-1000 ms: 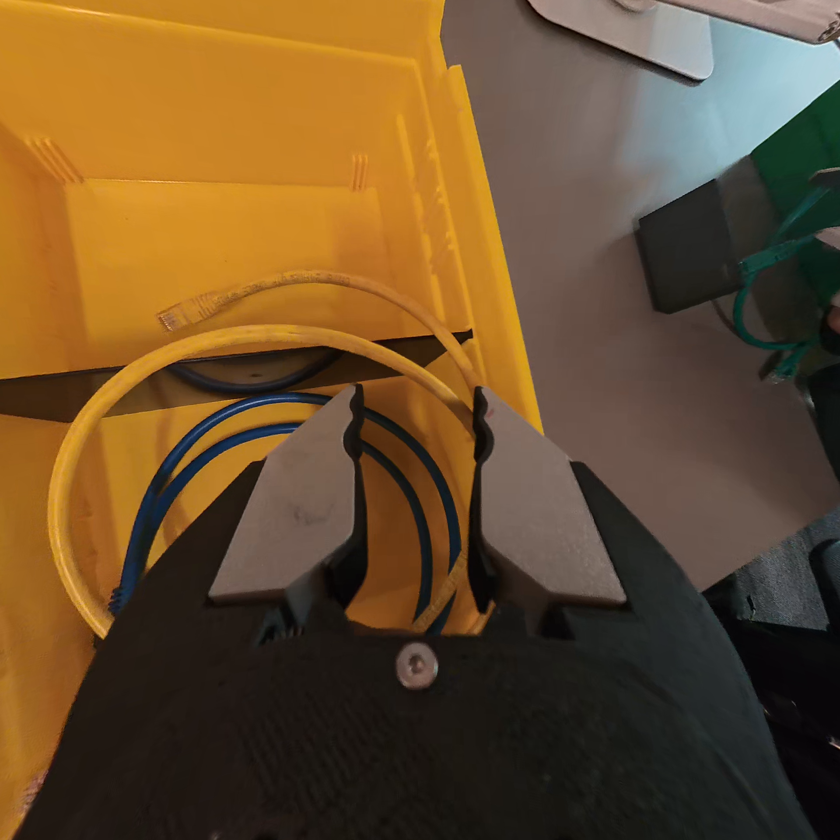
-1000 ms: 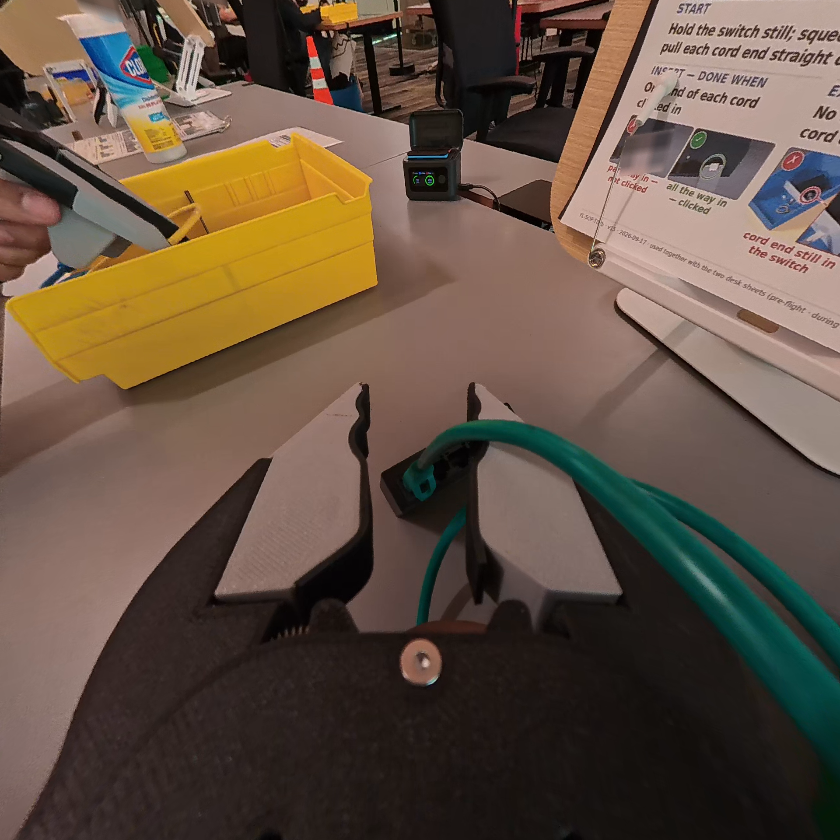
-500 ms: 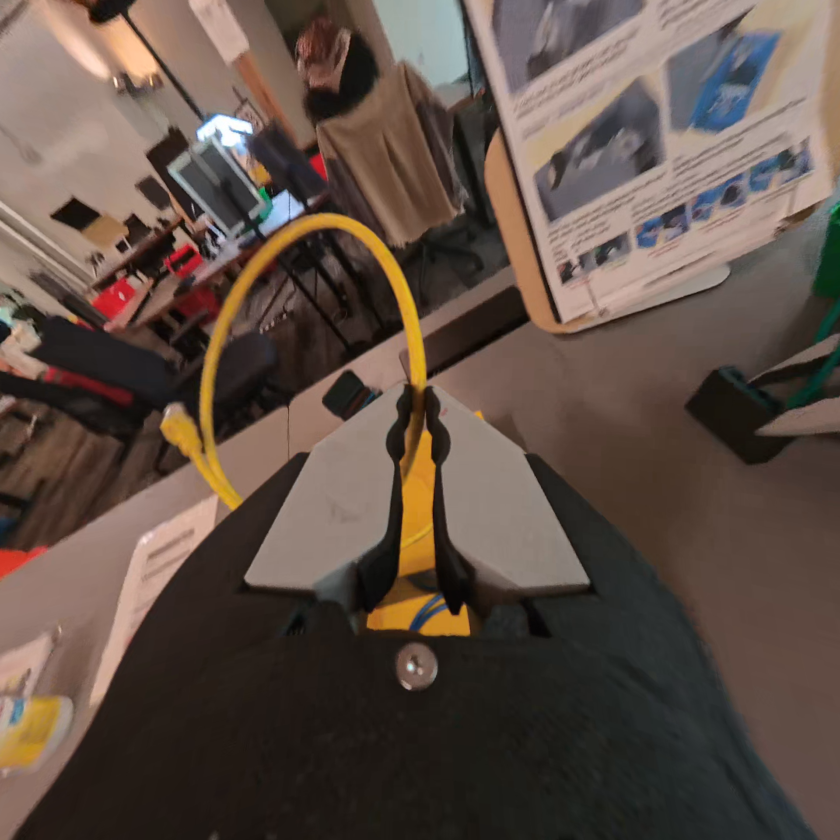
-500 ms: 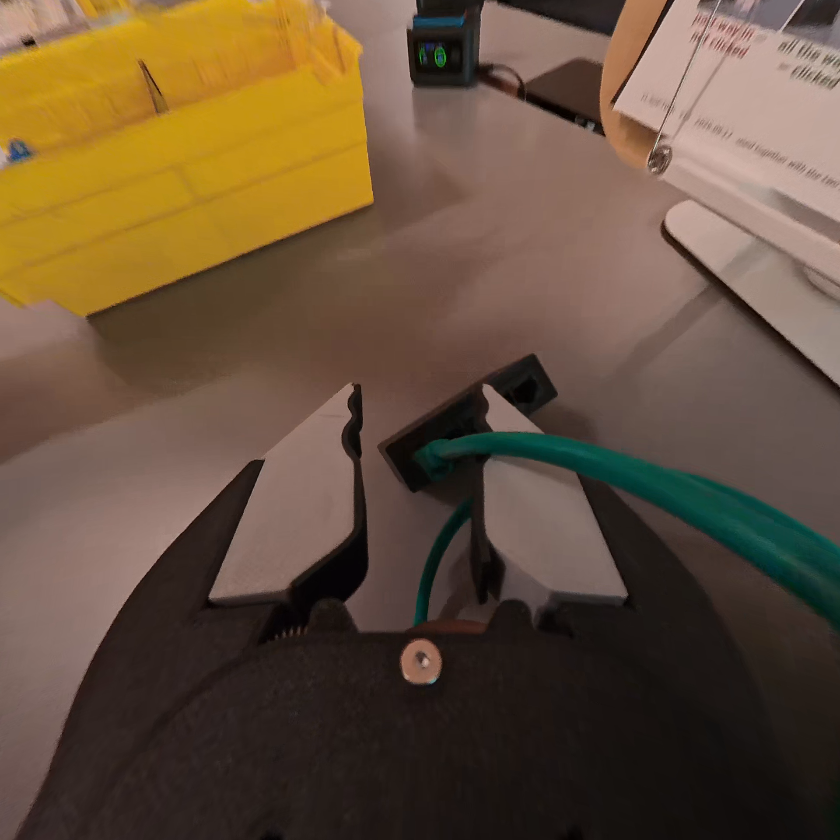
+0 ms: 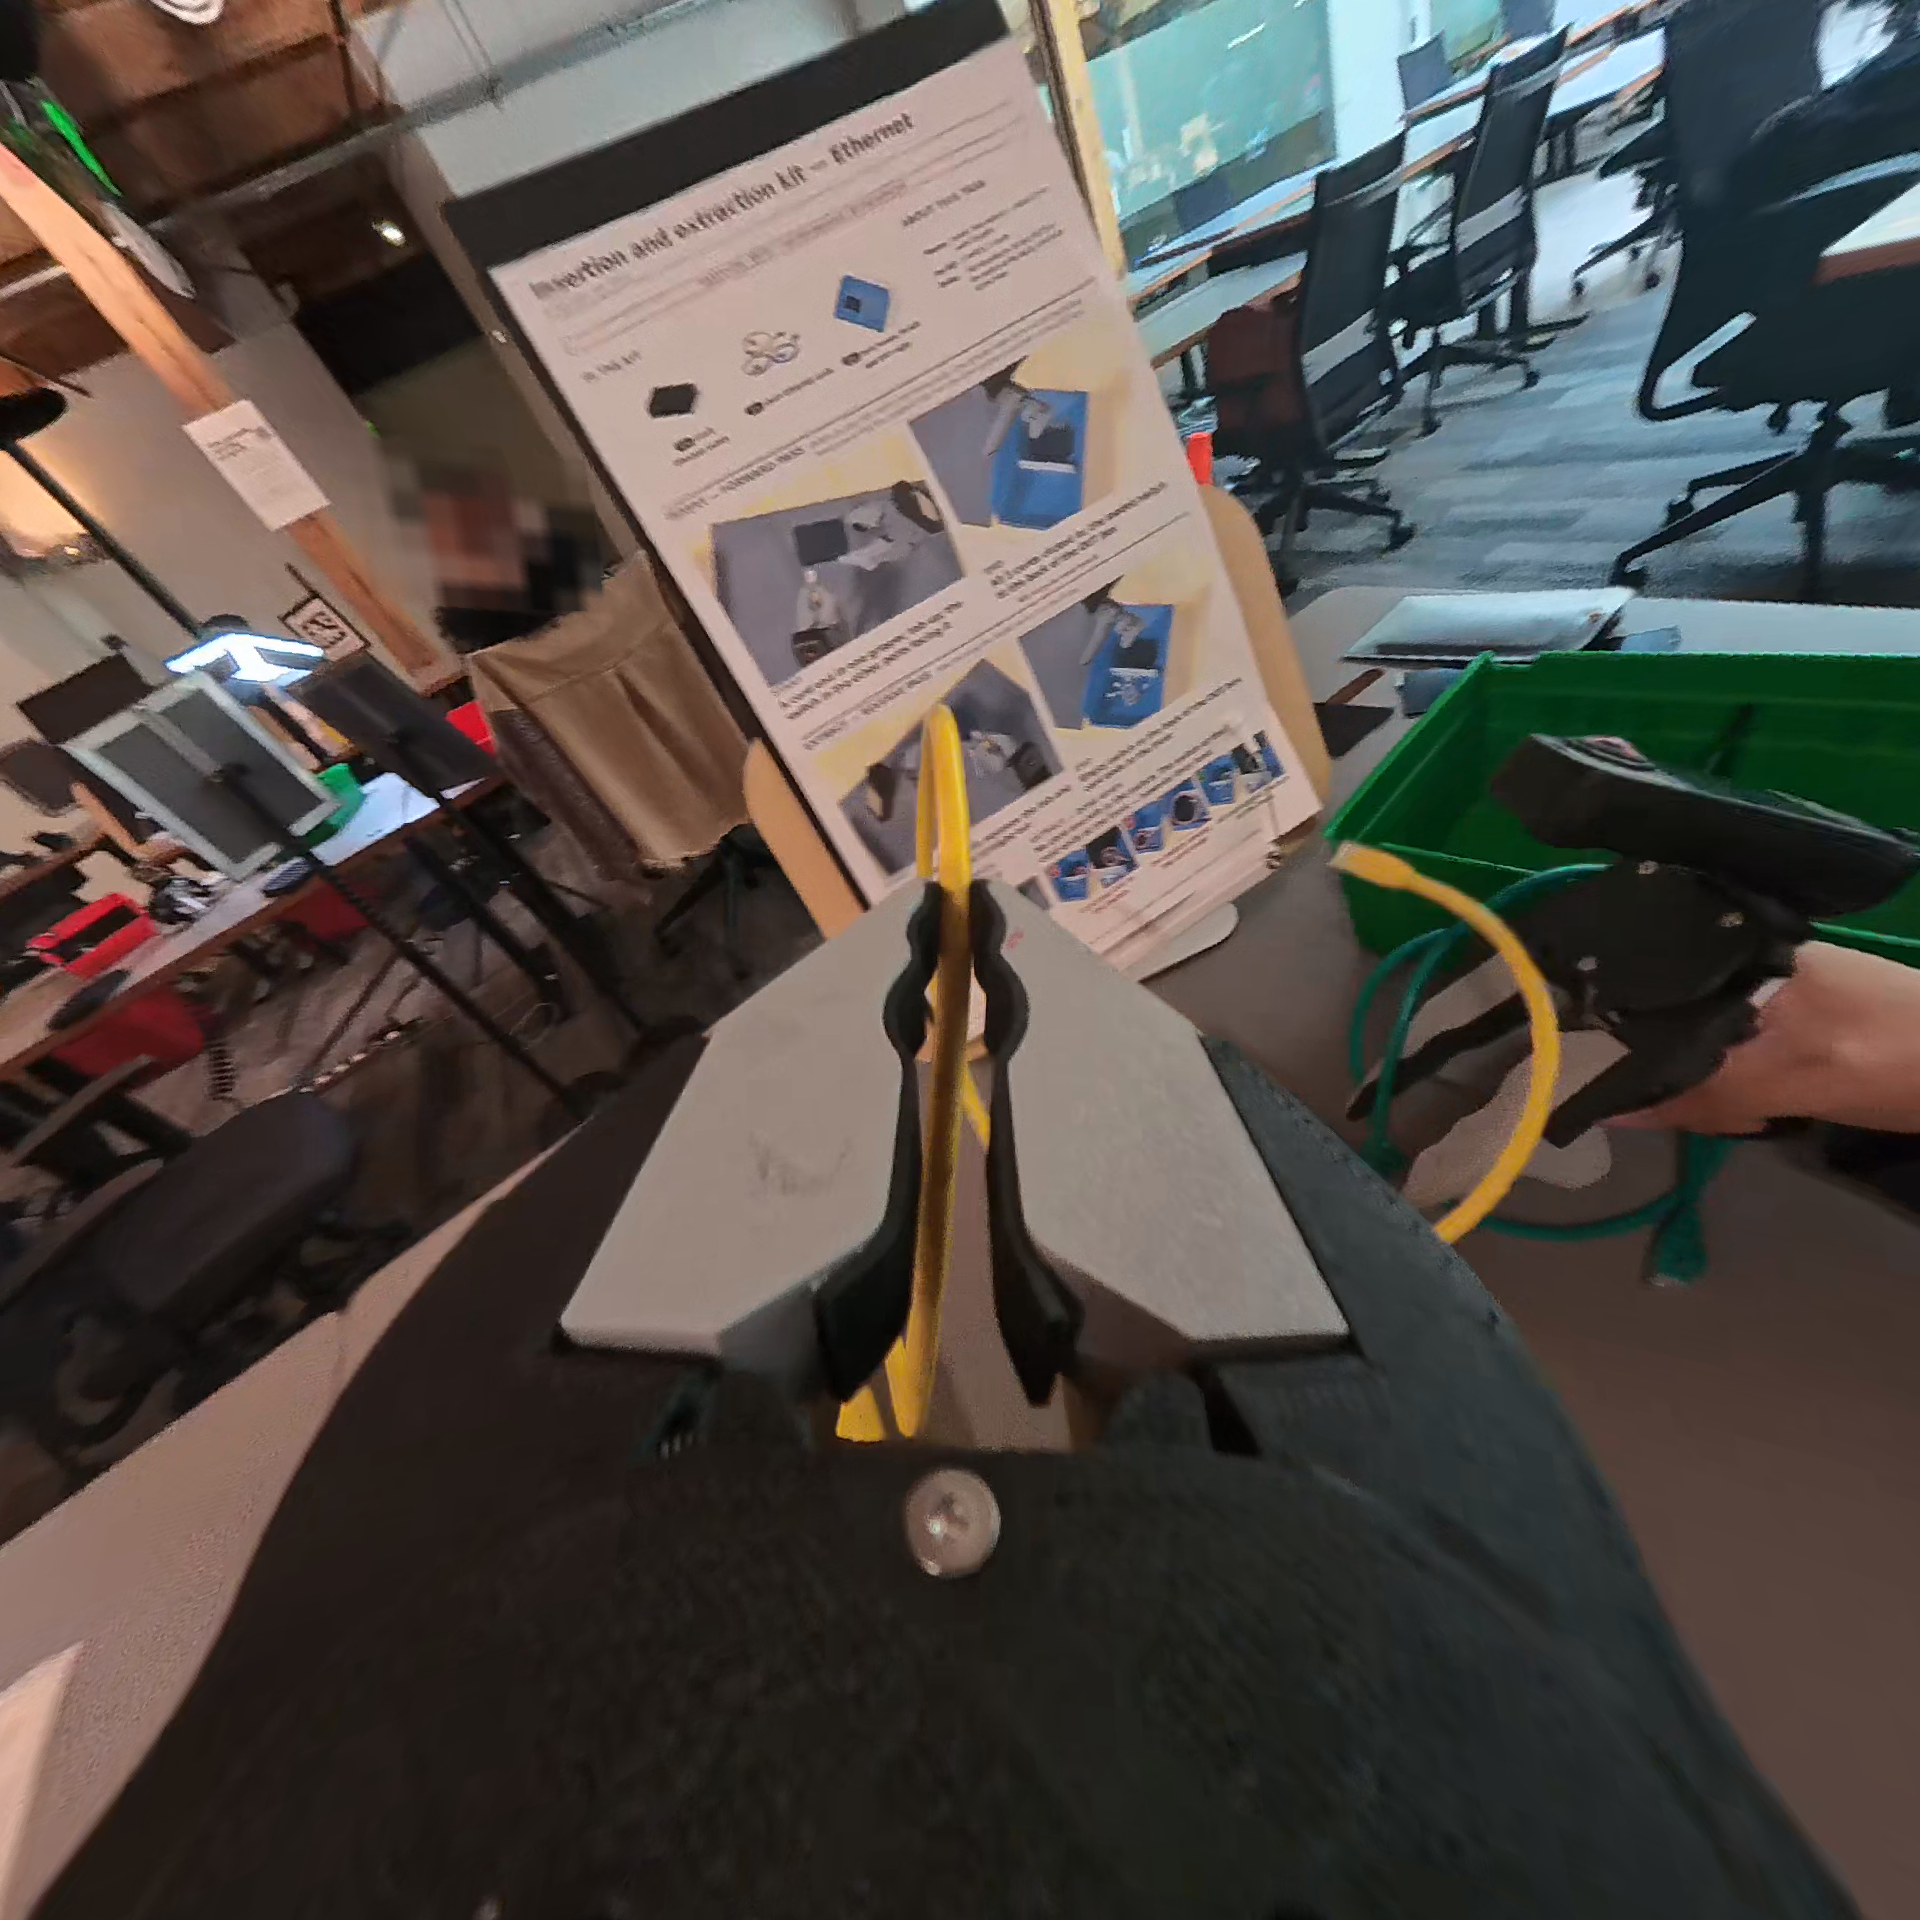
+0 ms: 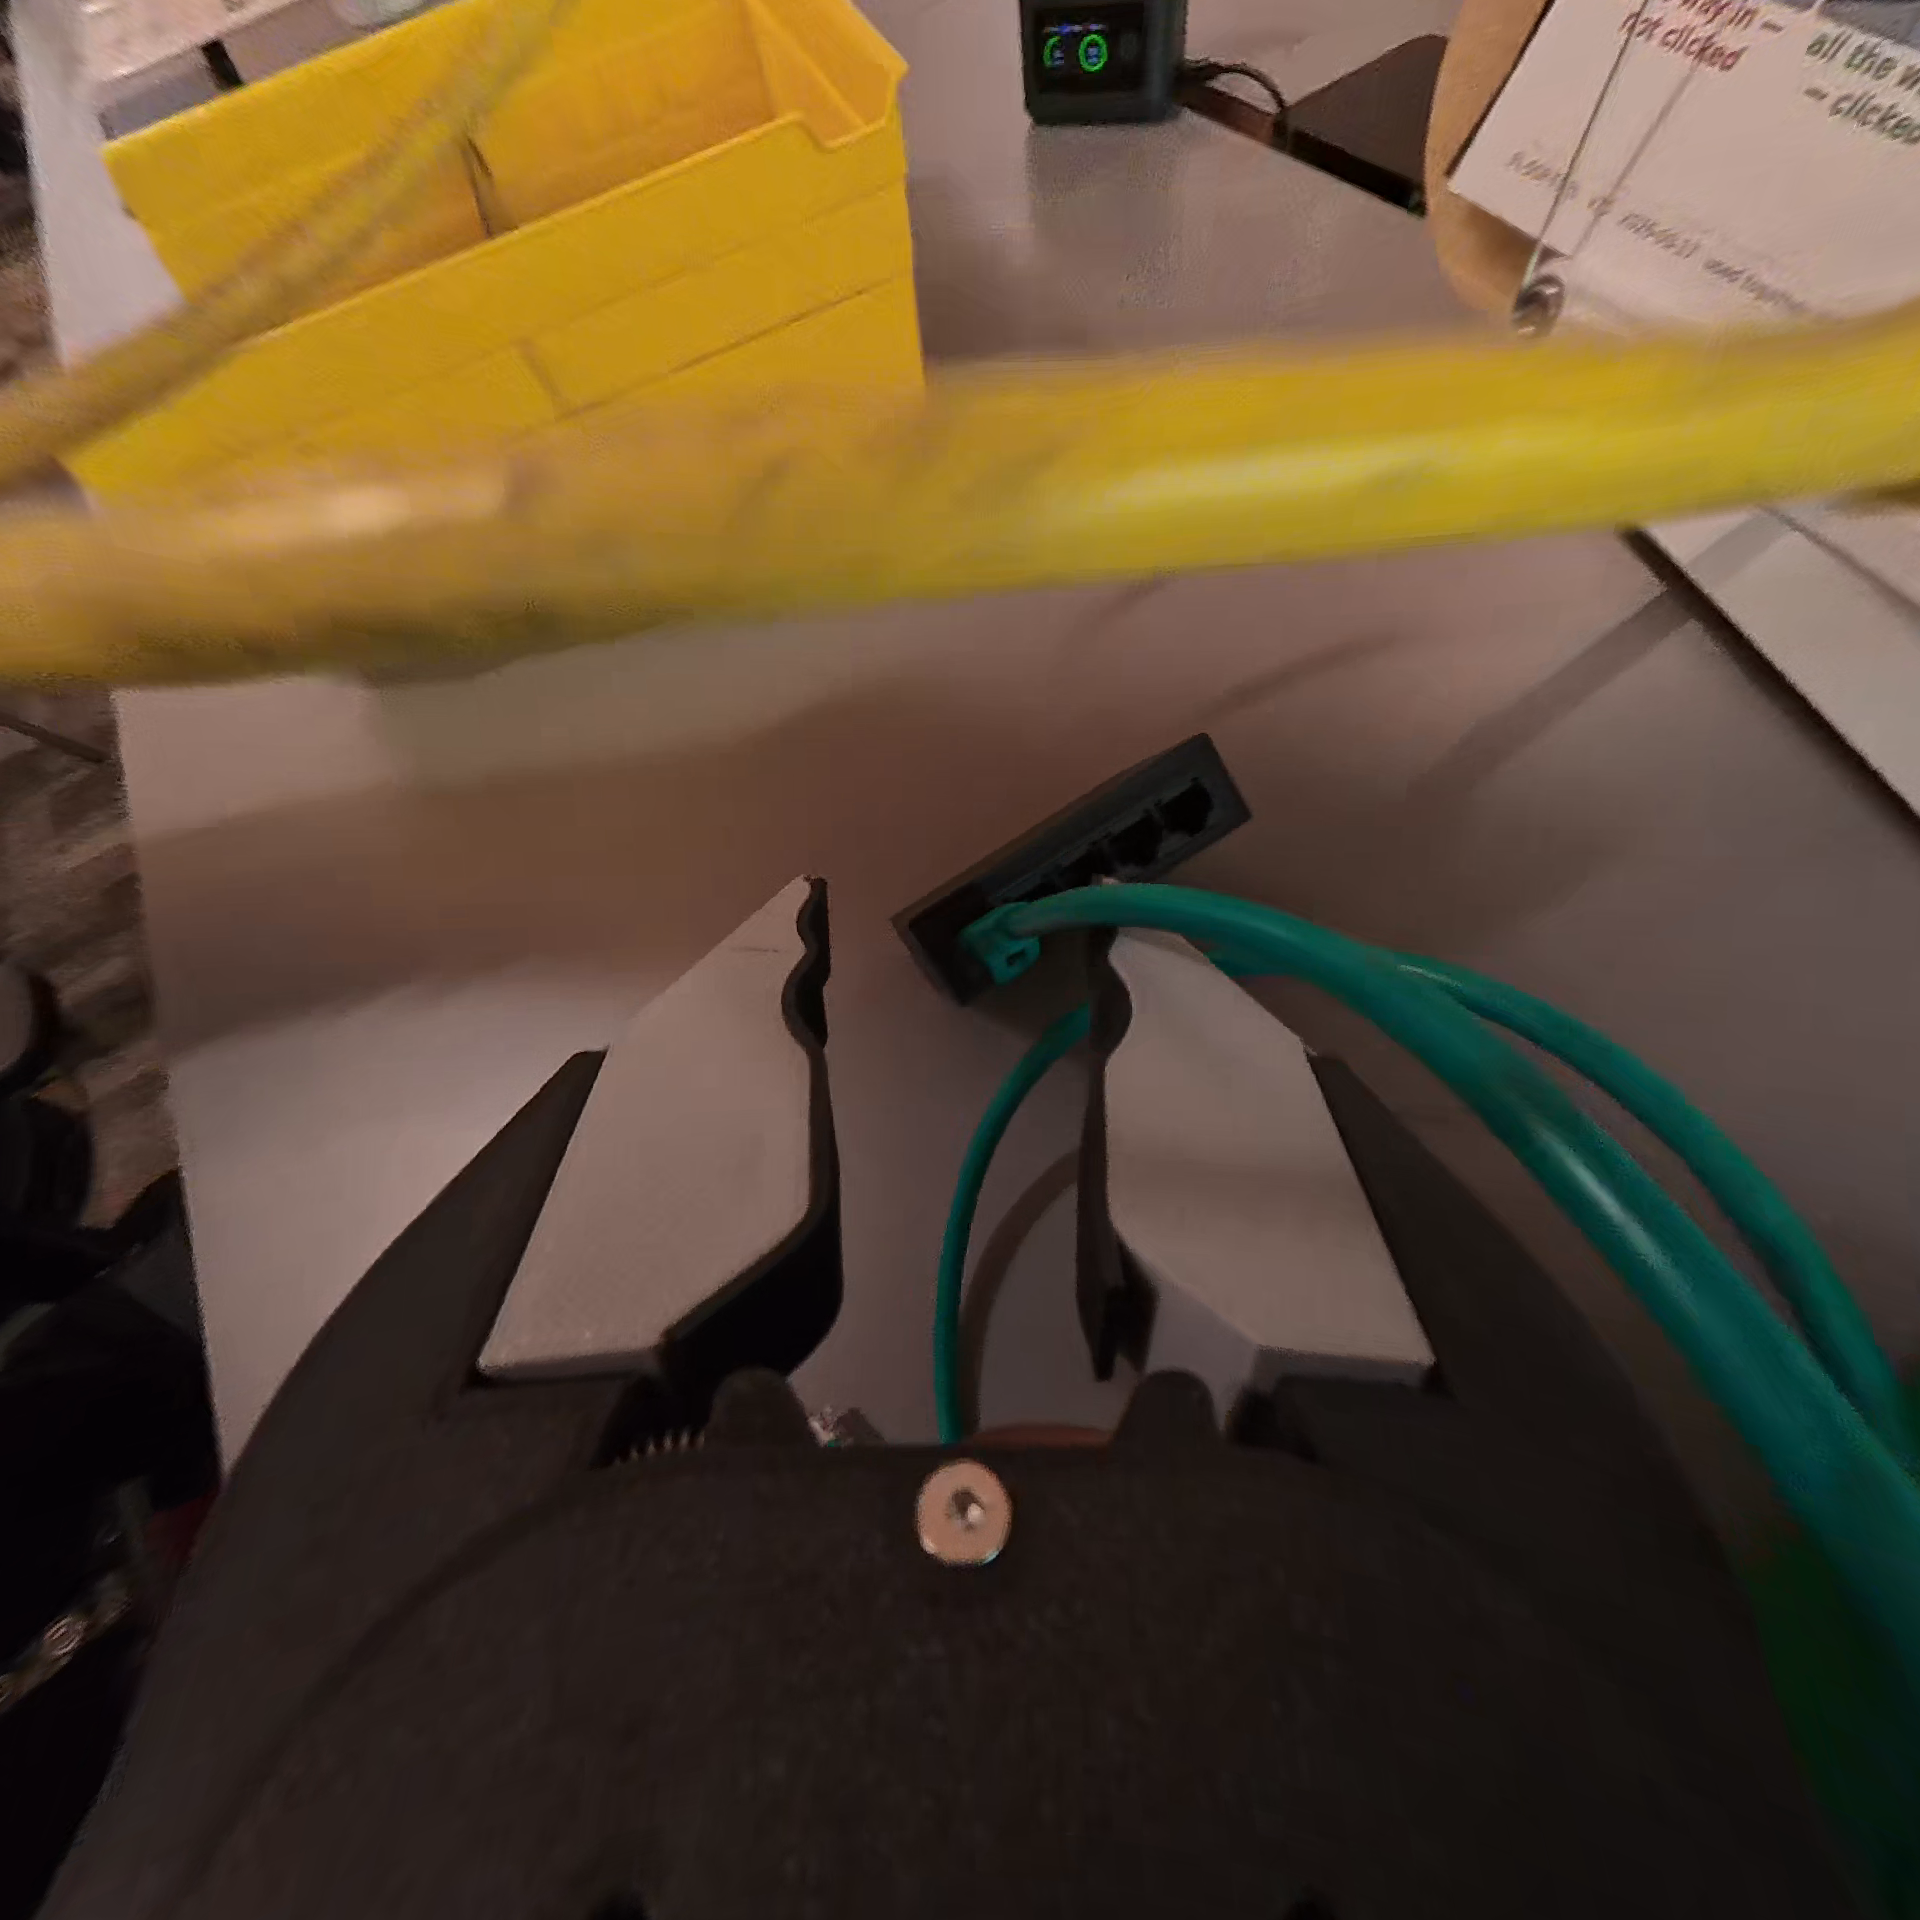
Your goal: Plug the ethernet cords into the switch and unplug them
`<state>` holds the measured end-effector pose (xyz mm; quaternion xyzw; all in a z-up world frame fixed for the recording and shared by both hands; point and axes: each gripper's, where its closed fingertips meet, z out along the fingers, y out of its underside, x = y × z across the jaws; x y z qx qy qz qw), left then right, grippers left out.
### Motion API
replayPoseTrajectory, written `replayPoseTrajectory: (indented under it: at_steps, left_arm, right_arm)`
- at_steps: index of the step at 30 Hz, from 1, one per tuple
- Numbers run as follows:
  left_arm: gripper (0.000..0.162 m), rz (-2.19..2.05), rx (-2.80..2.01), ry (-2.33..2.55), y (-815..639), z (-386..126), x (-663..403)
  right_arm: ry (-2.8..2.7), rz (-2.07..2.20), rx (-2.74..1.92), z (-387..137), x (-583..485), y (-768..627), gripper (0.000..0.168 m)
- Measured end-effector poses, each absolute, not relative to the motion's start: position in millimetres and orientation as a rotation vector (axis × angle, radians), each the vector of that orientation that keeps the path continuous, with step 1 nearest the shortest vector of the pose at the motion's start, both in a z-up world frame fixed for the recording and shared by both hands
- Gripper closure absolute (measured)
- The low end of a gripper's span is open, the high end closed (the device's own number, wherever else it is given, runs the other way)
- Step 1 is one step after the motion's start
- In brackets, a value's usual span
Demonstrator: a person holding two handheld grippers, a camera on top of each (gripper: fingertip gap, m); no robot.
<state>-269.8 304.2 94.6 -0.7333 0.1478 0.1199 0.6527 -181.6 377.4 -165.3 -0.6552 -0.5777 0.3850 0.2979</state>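
My left gripper [image 5: 951,935] is shut on a yellow ethernet cord [image 5: 940,800] and holds it up in the air. The cord loops to the right, with its plug end [image 5: 1351,860] near my right gripper [image 5: 1475,1091]. In the right wrist view the yellow cord [image 6: 935,488] crosses the frame, blurred, above the table. My right gripper [image 6: 961,935] is open and empty. It sits just in front of the black switch [image 6: 1174,800] on the grey table. A green cord [image 6: 1351,966] is plugged into the switch's left port and runs over my right finger [image 6: 1195,1122].
A yellow bin [image 6: 582,260] stands at the back left of the table. A green bin [image 5: 1662,748] stands behind the right gripper. An instruction board [image 5: 894,520] on a stand is at the back. A small device with a lit screen [image 6: 1091,47] is beyond the switch. About 30 centimetres separates my left fingertips from my right.
My left gripper shut on the yellow cord in the yellow bin, lifted it out and swung right toward the switch. The cord now hangs across the right wrist view. The right gripper stayed open.
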Motion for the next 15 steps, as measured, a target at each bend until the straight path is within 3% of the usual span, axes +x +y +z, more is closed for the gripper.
replayPoseTrajectory:
  at_steps: [6, 15]
  left_arm:
    - [0.158, 0.034, -1.650, 0.381, 340, 40, -243]
    - [0.158, -0.027, -1.392, 0.251, 365, 1, -252]
  right_arm:
    - [-1.576, 1.233, -1.636, -152, -187, 355, 0.117]
    - [-1.487, 1.291, -1.553, -137, -191, 360, 0.119]
